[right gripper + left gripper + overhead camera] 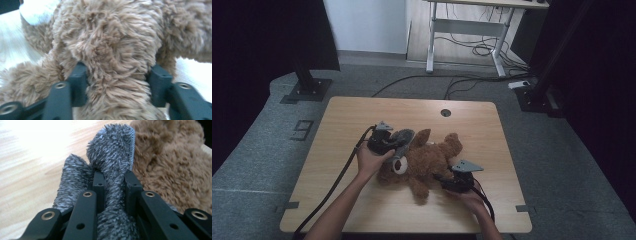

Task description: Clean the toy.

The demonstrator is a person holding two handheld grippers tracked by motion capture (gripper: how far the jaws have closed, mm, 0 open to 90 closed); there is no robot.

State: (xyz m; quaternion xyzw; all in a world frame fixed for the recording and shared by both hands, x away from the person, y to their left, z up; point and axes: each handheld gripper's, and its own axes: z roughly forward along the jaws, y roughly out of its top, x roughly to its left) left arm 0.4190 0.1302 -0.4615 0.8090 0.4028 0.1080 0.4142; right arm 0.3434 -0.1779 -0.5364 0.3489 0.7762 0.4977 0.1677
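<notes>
Centre of the high view: brown plush teddy bear lies on the pale wooden table, long axis lower left to upper right. Left gripper at its head, clamped on a grey fuzzy cloth. Right gripper, jaws half-wide, brackets a brown limb.

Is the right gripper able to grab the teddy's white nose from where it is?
Probably not right away. The right gripper sits at the teddy bear's lower body, with brown fur between its jaws; the white nose lies beyond, near the left gripper.
</notes>
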